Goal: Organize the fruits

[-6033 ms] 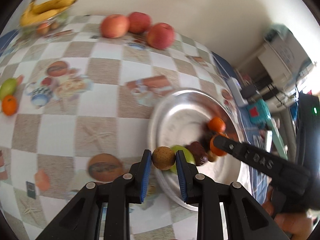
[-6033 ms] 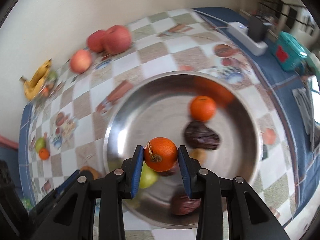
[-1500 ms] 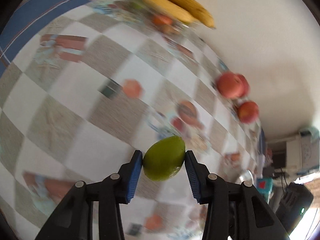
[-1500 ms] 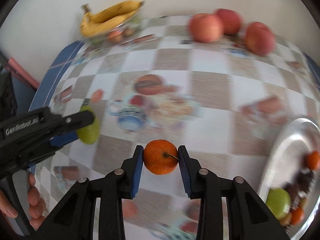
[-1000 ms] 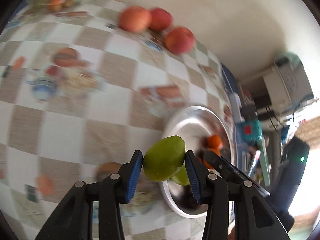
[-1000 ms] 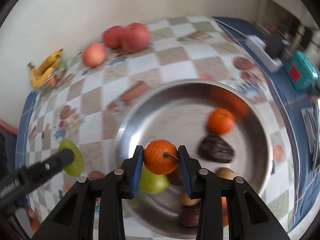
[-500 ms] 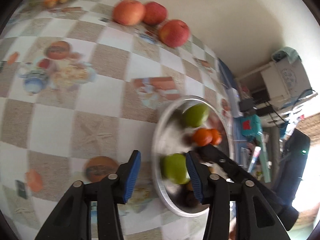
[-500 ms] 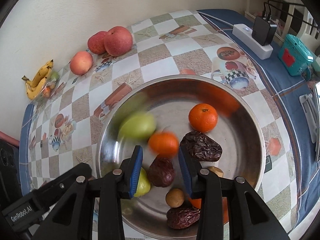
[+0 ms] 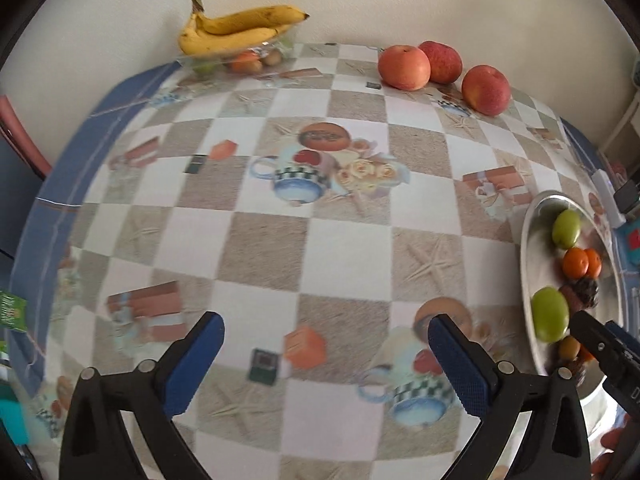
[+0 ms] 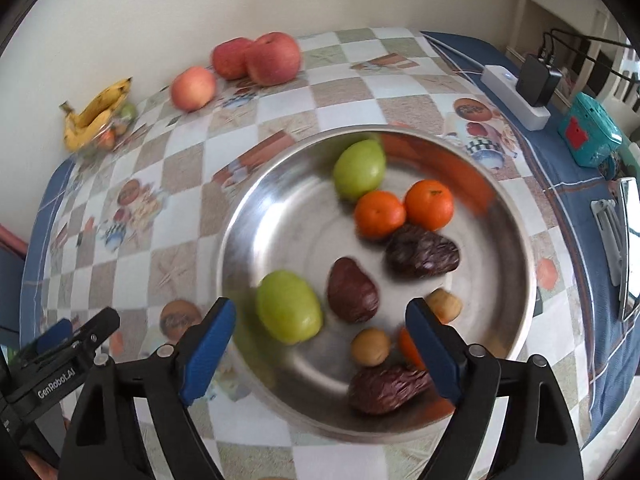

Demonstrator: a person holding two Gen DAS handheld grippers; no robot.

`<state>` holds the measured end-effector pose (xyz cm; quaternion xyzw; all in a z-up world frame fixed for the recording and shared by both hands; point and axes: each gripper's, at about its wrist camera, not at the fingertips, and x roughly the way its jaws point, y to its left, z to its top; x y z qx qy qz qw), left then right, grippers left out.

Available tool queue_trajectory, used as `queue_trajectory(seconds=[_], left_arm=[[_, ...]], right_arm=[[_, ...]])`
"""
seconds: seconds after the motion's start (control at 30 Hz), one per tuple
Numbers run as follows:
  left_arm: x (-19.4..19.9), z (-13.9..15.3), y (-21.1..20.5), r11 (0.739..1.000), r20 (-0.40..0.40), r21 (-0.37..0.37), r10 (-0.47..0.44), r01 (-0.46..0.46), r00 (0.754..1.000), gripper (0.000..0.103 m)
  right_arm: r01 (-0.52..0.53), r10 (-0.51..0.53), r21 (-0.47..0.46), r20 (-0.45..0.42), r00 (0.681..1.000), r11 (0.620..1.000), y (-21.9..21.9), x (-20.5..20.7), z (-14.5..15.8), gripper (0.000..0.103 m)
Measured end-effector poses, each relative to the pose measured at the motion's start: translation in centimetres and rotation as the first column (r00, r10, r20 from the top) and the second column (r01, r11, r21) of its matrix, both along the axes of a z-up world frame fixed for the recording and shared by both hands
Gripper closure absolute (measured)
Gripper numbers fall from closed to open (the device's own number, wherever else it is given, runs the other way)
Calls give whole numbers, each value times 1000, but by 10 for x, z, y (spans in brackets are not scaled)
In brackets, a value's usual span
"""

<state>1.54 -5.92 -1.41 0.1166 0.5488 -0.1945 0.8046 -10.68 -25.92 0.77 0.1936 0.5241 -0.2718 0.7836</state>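
Observation:
A silver metal bowl [image 10: 248, 216] holds two green fruits [image 10: 288, 306] [image 10: 359, 174], two oranges [image 10: 404, 210] side by side, a third orange half hidden behind my right finger, dark wrinkled fruits [image 10: 422, 256] and small tan fruits [image 10: 370, 346]. My right gripper [image 10: 320, 344] is open and empty above the bowl's near side. My left gripper [image 9: 326, 360] is open and empty over the checkered tablecloth, left of the bowl [image 9: 530, 264]. The left gripper's tip also shows in the right wrist view [image 10: 76, 336].
Three red apples [image 9: 404, 67] and a clear dish of bananas [image 9: 236, 32] stand along the back wall. A white power strip with a black plug [image 10: 520, 96] and a teal box [image 10: 592, 132] lie right of the bowl on the blue cloth edge.
Both grippers opened and dropped their fruit into the bowl: the green fruit from the left, the orange from the right. The left gripper then swung away to the left over the cloth.

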Motion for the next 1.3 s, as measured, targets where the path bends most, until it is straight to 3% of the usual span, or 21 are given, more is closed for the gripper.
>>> queue_trajectory(seconds=[0.07, 0.27, 0.63, 1.3], left_arm=[[-4, 4, 5, 1000, 10, 1, -7, 7, 1000, 0], [-13, 19, 15, 1000, 44, -5, -6, 6, 999, 0], [-28, 33, 17, 988, 160, 153, -1, -24, 987, 0], [-29, 30, 18, 984, 102, 178, -15, -4, 995, 0]], right_arm=[[-13, 13, -13, -2, 1000, 1000, 9, -3, 1, 6], [-23, 24, -31, 20, 1000, 999, 26, -15, 12, 6], [-63, 65, -92, 20, 998, 994, 48, -23, 22, 6], [-66, 71, -119, 34, 997, 991, 49, -21, 27, 6]])
